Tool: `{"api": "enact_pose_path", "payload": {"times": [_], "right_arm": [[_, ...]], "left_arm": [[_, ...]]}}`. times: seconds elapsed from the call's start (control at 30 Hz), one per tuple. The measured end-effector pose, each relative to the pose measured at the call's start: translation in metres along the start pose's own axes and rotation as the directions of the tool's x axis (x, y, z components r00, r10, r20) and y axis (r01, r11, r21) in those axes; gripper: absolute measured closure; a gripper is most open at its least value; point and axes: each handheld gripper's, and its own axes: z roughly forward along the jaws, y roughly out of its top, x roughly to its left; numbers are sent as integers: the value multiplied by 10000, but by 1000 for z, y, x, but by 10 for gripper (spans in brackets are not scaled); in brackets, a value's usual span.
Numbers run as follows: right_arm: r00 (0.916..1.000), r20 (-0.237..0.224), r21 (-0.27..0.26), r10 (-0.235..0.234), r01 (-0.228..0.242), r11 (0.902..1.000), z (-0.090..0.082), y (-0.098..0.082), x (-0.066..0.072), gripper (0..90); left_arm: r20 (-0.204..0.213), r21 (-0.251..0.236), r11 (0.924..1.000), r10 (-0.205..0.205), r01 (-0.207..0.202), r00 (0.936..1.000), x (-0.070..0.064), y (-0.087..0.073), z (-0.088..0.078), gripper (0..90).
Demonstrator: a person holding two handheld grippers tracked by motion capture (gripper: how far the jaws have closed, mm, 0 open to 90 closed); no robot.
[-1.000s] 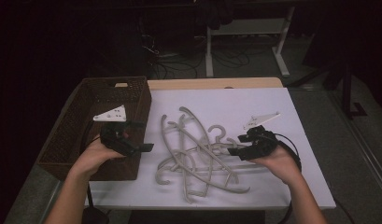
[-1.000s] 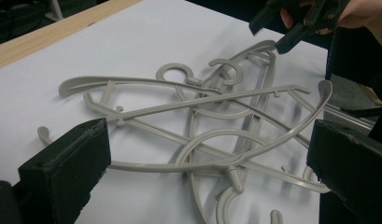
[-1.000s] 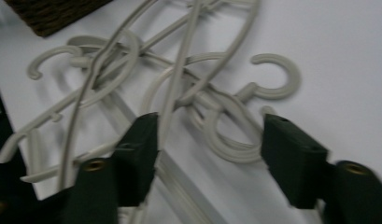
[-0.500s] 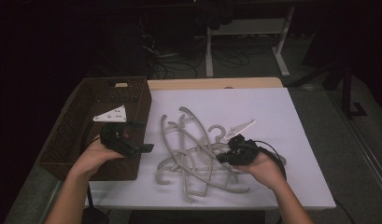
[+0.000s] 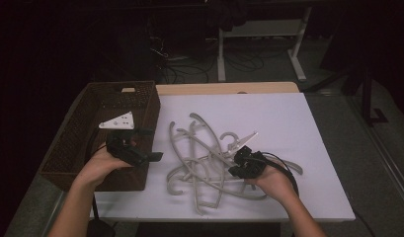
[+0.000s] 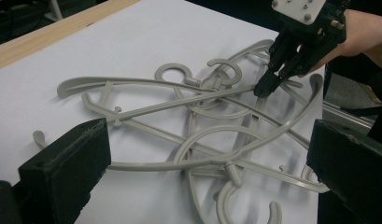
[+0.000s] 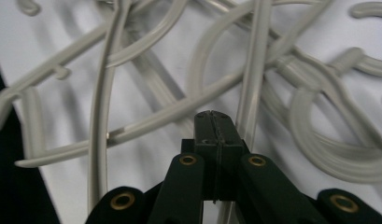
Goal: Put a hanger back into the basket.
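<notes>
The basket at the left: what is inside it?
Nothing can be made out inside the basket. The left claw, its grey plate and the person's left hand hover over it, hiding part of the dark bottom.

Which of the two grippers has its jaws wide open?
The left gripper, held beside the brown basket. Its jaws stand far apart, while the right gripper has its jaws pressed together over the pile of grey hangers.

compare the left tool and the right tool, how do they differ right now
The left tool has its jaws spread wide; the right tool has its jaws pressed together with nothing visible between them. The left tool is held beside the basket, short of the hangers; the right tool's tip is down in the hanger pile. Both are black and hand-held.
</notes>
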Motion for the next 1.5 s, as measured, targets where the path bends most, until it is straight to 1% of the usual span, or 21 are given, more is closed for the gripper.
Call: {"api": "enact_pose_path", "payload": {"times": [0.07,0.2,0.33,0.4,0.43,0.47,0.5,0.6,0.63,0.7,0.73,0.83,0.87,0.9,1.07,1.1,1.17,1.23,1.43,1.47,1.5], "right_arm": [[9993,363,51,74,-76,10000,-2,-1,-4,893],[9976,677,15,161,-163,9999,-5,-3,-10,893],[9902,1375,69,260,-272,9996,-9,-5,-21,893],[9889,1453,35,324,-333,9994,-9,-6,-23,893],[9836,1769,-2,353,-358,9994,-10,-5,-30,893],[9836,1769,-2,353,-358,9994,-10,-5,-30,893],[9798,1954,17,428,-440,9990,-10,-4,-36,893],[9766,2084,-14,536,-546,9985,-11,-3,-44,893],[9726,2225,-94,668,-664,9977,-11,-2,-53,893],[9714,2253,-117,754,-747,9971,-11,-1,-56,893],[9682,2352,-131,857,-850,9963,-11,1,-64,893],[9639,2457,-162,1028,-1020,9947,-9,5,-76,893],[9639,2457,-162,1028,-1020,9947,-9,5,-76,893],[9630,2465,-191,1093,-1079,9940,-6,8,-83,893],[9606,2534,-97,1138,-1151,9933,1,15,-93,893],[9586,2560,-260,1245,-1219,9922,1,18,-97,894],[9594,2499,-360,1310,-1260,9914,0,19,-97,894],[9616,2345,-695,1426,-1298,9891,-7,20,-94,893],[9690,1940,-1193,1529,-1314,9841,-31,2,-77,894],[9690,1940,-1193,1529,-1314,9841,-31,2,-77,894],[9714,1763,-1300,1592,-1373,9820,-35,-2,-75,894]], "left_arm": [[-2,15,10000,1,-1,10000,0,0,0,0],[6,11,10000,-28,28,10000,0,0,1,0],[21,43,10000,-23,23,10000,0,0,2,0],[22,52,10000,-17,17,10000,0,0,2,0],[49,70,10000,10,-10,10000,0,0,3,0],[49,70,10000,10,-10,10000,0,0,3,0],[57,84,10000,9,-9,10000,0,0,3,0],[73,105,9999,-7,6,10000,0,0,4,0],[68,103,9999,-14,13,10000,0,0,4,0],[60,90,10000,-43,42,10000,0,-1,4,0],[52,81,10000,-43,42,10000,0,-1,4,0],[46,63,10000,-62,61,10000,1,-1,3,0],[46,63,10000,-62,61,10000,1,-1,3,0],[56,41,10000,-54,54,10000,1,-1,2,0],[54,28,10000,-66,66,10000,1,-1,2,0],[56,22,10000,-74,74,10000,1,-1,1,0],[55,5,10000,-73,73,10000,1,-1,1,0],[67,-17,10000,-59,59,10000,1,-1,0,0],[42,16,10000,-77,77,10000,1,-1,1,0],[40,28,10000,-58,58,10000,1,-1,1,0],[47,31,10000,-55,55,10000,1,-1,1,0]]}}
